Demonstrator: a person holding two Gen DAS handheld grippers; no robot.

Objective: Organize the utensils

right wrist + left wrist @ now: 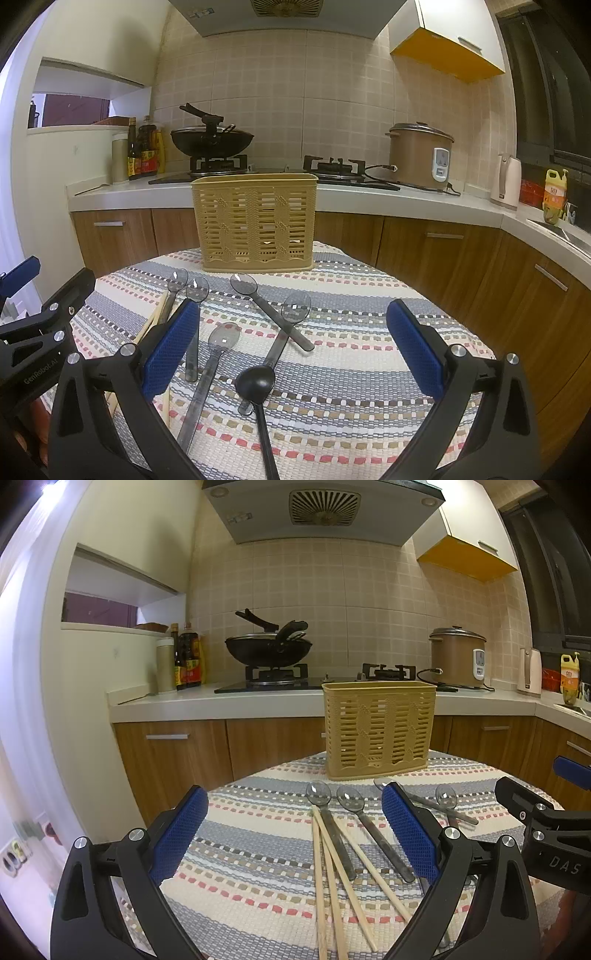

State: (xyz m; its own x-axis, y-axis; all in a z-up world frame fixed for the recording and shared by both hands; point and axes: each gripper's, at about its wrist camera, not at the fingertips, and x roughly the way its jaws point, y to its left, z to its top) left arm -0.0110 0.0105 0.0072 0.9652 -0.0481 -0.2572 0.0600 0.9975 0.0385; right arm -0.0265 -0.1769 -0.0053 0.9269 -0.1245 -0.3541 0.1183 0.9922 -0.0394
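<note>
A tan slotted utensil basket (378,727) (256,221) stands upright at the far edge of a table with a striped woven cloth (258,849) (351,332). Several clear grey plastic spoons (319,794) (223,338) and several wooden chopsticks (332,867) lie loose on the cloth in front of it. A black spoon (255,384) lies nearest in the right wrist view. My left gripper (295,834) is open and empty above the chopsticks. My right gripper (291,350) is open and empty above the spoons.
Behind the table runs a kitchen counter (221,701) with a black wok (269,650) on the stove, sauce bottles (188,657), a brown rice cooker (457,657) and a white kettle (506,181). Wooden cabinets (443,243) stand below.
</note>
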